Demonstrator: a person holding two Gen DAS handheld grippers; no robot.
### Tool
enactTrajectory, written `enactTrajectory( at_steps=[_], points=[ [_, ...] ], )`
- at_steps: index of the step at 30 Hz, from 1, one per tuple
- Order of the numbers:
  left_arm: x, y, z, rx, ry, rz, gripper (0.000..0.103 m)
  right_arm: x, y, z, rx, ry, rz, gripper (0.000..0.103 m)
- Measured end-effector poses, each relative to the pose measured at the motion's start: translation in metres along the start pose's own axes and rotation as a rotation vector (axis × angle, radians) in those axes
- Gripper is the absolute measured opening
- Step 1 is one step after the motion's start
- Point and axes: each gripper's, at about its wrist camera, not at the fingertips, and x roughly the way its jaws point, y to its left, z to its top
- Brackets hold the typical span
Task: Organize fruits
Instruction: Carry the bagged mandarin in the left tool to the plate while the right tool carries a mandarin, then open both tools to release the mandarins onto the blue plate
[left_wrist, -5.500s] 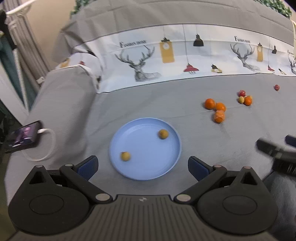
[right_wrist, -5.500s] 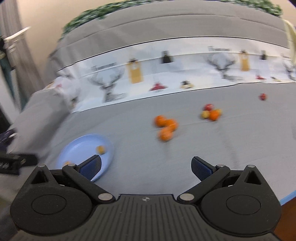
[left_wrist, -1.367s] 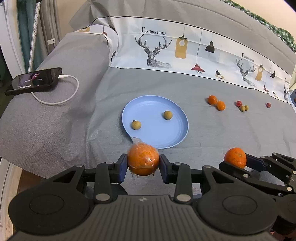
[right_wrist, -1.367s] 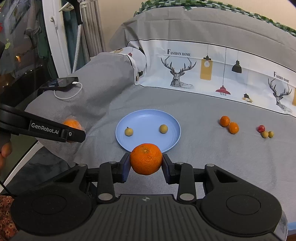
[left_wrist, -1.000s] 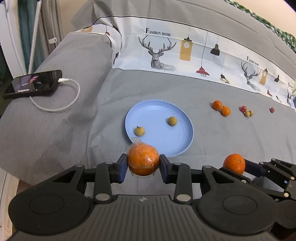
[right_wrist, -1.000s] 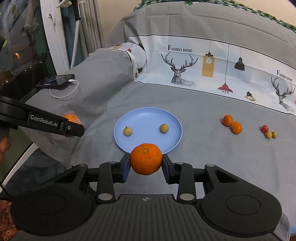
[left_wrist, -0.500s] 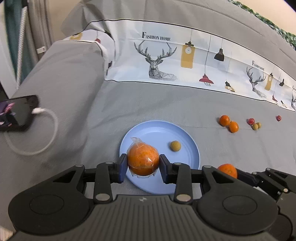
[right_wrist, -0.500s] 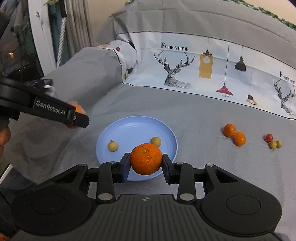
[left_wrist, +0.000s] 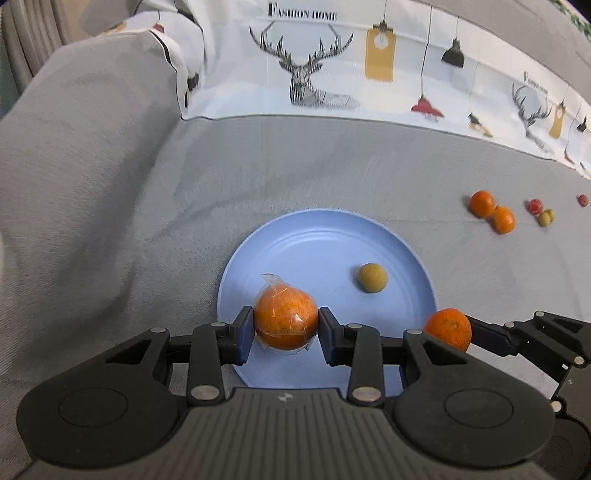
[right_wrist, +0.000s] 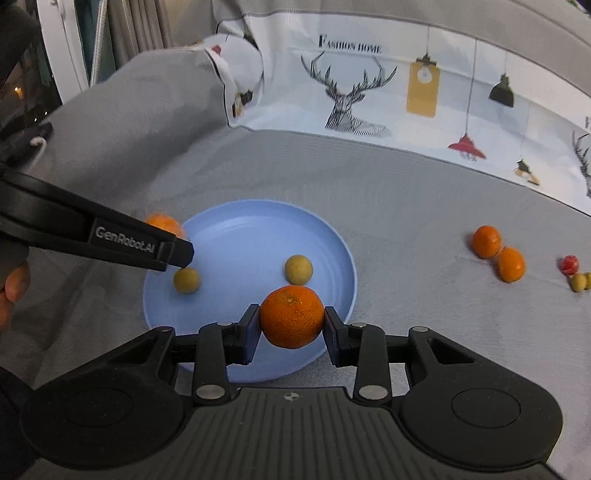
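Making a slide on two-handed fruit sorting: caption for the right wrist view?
Right gripper holds an orange over the blue plate with two small yellow-green fruits.

"Fashion home" is printed on the sheet (left_wrist: 303, 55); "GenRobot.AI" marks the left gripper (right_wrist: 125, 236).

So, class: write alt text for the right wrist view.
The right tool grips a bare orange over the near edge of a blue plate holding two small yellow-green fruits. More fruit lies on the grey cloth at right.
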Motion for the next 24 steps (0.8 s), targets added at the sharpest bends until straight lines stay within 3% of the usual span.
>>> enactTrajectory(
  at_steps=[8,10,11,12,13,14,16,19,24],
  points=[
    [0.031,-0.001,0.006,0.025,0.036,0.03,0.041,0.032,0.005,0.004,-0.019,0.057,0.013,0.038],
    [0.035,-0.002,0.008,0.038,0.036,0.031,0.045,0.037,0.005,0.007,-0.025,0.064,0.013,0.039],
    [0.032,-0.002,0.008,0.047,0.022,0.029,0.063,0.038,0.005,0.008,-0.027,0.07,0.017,0.041],
    [0.027,-0.002,0.009,0.052,-0.001,0.027,0.092,0.039,0.004,0.011,-0.028,0.076,0.022,0.046],
    [0.02,-0.002,0.009,0.052,-0.033,0.03,0.103,0.037,0.004,0.014,-0.024,0.076,0.018,0.062],
    [0.009,-0.001,0.008,0.049,-0.082,0.037,0.103,0.032,0.004,0.015,-0.02,0.066,0.013,0.076],
    [-0.006,-0.002,0.006,0.072,-0.11,0.033,0.103,0.018,0.005,0.016,-0.028,0.043,0.005,0.088],
    [-0.025,0.0,-0.007,0.095,-0.08,0.058,0.103,-0.007,0.006,0.01,-0.049,0.044,0.004,0.094],
    [-0.065,0.012,-0.047,0.018,-0.038,0.068,0.103,-0.052,0.007,-0.011,-0.017,0.058,-0.001,0.097]
  ],
)
